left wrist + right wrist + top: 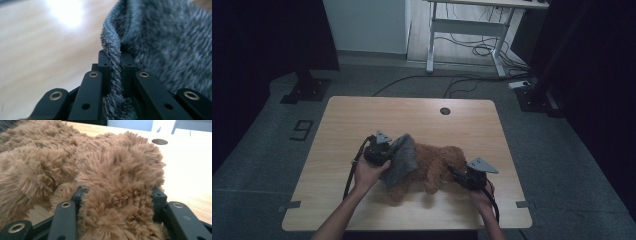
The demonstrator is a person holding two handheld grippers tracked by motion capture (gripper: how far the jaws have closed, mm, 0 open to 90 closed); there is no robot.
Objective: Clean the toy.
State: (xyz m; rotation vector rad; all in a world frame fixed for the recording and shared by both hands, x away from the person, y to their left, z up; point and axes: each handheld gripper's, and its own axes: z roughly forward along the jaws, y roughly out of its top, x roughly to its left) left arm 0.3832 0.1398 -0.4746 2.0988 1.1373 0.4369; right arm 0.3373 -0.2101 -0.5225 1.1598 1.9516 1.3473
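Grey fleece cloth (pixel 404 159) is pinched at its hem by the left gripper (pixel 388 152), jaws pressed tight on the doubled edge, clear in the left gripper view (pixel 115 72); the cloth drapes over the left end of the brown plush toy (pixel 437 167), which lies on its side at the middle-near part of the table (pixel 362 115). Right gripper (pixel 457 175) has its jaws spread around a thick furry limb of the toy (pixel 117 202), pads against the fur on both sides, so I read it as holding. Risks as I see them: the left grip is only on a thin hem, so a hard pull could slip the fleece out or drag the whole toy leftward instead of sliding the cloth. Plush compresses, so the right hold may be mostly fur, not stuffing; it could creep loose and let the toy rotate or skid on the smooth wood. Fleece on long pile also snags, so the cloth may bunch rather than spread. Cables from both grippers trail near the front edge and could catch. Surface is a pale wood-grain tabletop with a round cable hole (pixel 445 111) at the far side, glare in the left gripper view. Room is dim: grey floor, black stand bases at far left and far right, white desk frame (pixel 467 35) and loose wires behind.
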